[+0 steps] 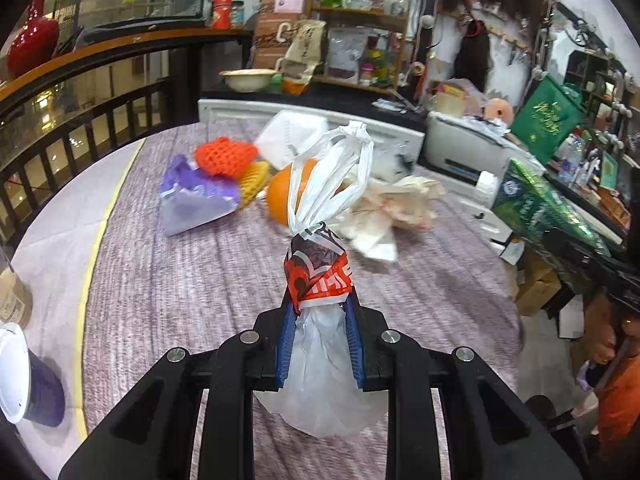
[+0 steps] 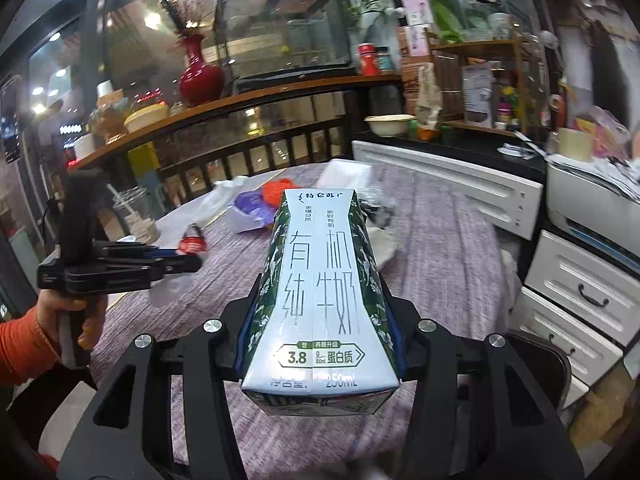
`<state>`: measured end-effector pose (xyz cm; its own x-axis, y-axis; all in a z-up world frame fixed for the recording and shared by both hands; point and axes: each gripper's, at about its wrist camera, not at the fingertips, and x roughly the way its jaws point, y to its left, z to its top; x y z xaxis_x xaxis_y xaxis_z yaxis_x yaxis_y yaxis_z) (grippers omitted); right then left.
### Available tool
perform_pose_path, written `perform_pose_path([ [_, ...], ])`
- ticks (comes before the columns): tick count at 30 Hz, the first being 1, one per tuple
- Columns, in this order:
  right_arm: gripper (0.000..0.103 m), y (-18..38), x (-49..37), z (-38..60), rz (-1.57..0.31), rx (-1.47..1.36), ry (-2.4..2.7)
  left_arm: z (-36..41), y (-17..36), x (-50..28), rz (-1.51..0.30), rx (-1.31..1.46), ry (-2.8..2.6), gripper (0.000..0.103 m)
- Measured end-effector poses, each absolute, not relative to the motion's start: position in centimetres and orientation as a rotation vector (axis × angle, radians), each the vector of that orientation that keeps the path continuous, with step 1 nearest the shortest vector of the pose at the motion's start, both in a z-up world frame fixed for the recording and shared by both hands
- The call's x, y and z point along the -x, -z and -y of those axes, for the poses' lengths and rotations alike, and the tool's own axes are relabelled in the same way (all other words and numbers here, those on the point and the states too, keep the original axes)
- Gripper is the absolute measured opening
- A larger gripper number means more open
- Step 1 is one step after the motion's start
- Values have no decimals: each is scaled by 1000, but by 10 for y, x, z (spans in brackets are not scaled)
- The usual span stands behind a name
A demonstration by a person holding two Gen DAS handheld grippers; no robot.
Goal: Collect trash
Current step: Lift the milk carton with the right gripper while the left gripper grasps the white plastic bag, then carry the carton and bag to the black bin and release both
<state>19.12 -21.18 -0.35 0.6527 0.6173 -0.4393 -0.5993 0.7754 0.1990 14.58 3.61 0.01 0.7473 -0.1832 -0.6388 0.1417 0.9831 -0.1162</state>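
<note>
The bag [image 1: 320,280], a white plastic one with a red printed band, is bunched between the blue pads of the left gripper [image 1: 320,300], which is clenched on it; its twisted handles stick up ahead and its belly sags below the jaws, clear of the table [image 1: 192,280]. The carton [image 2: 320,292], a milk box, is clamped lengthwise in the right gripper [image 2: 320,312], jaws about half spread against its sides. Both pieces look picked up, so the step in hand seems to be carrying them off. More litter lies beyond on the table: an orange [image 1: 280,196], foam nets [image 1: 226,156], a purple wrapper [image 1: 192,200], crumpled tissue [image 1: 392,204]. No bin shows, so the next move calls for finding one and releasing over it.
</note>
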Motion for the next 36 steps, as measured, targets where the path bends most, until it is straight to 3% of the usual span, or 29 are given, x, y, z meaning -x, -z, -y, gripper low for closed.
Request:
perform_pose_path([
  [10,51,32,-203,296,-574,-134,-442,29,-17,-132,-641,27,335,23],
  [24,51,171,-284,324,-938,-149,-147,124,-7,-144,-669,-37,505,23],
  [32,52,222,-311,317,-1052,-134,-104,161,12,-155,-739,-56,566,23],
  [36,67,231,-306,327,-1053,-167,-82,178,21,-158,-763,-80,588,23],
])
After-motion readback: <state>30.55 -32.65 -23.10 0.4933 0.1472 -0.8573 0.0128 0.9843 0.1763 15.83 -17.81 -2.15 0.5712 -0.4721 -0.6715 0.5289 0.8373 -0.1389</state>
